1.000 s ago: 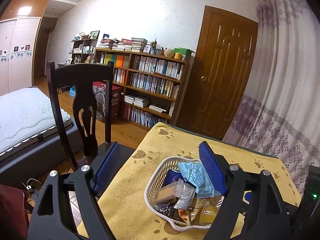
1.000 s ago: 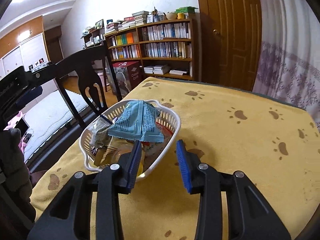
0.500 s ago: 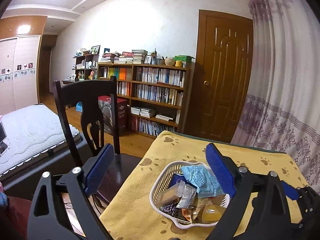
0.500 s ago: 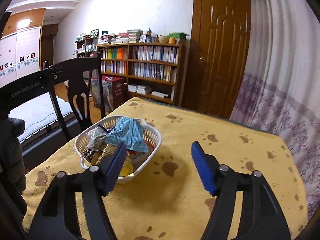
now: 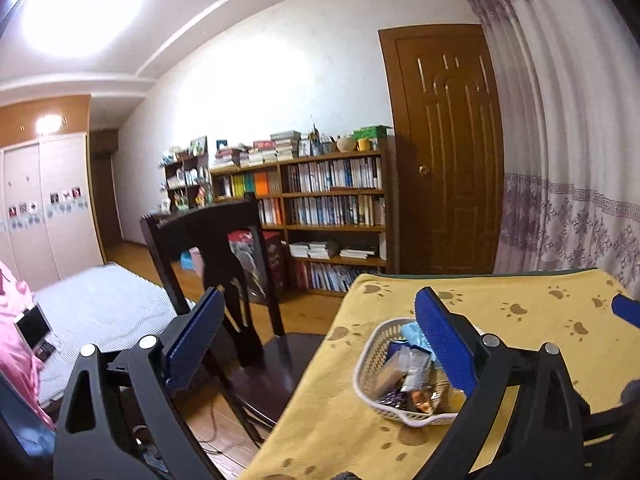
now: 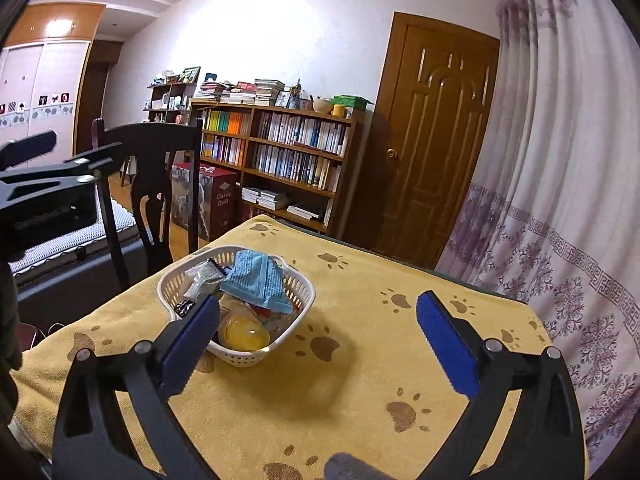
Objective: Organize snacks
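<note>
yellow jelly cup [image 6: 244,333] right view only

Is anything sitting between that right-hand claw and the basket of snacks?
Nothing visible. The right gripper is open above bare yellow tablecloth, and the white basket sits just ahead with its snacks piled in, blue packet on top.

The basket [image 6: 236,356] is white slotted plastic with a slight sheen. In it, the blue packet [image 6: 256,282] looks like matt crinkled film, and the silver wrapper [image 6: 202,278] is shiny foil. A soft yellow cloth [image 6: 360,380] with a napped, matt surface covers the counter. At ten o'clock, the chair [image 6: 156,168] is dark glossy wood. The door [image 6: 432,136] is brown varnished wood.
</note>
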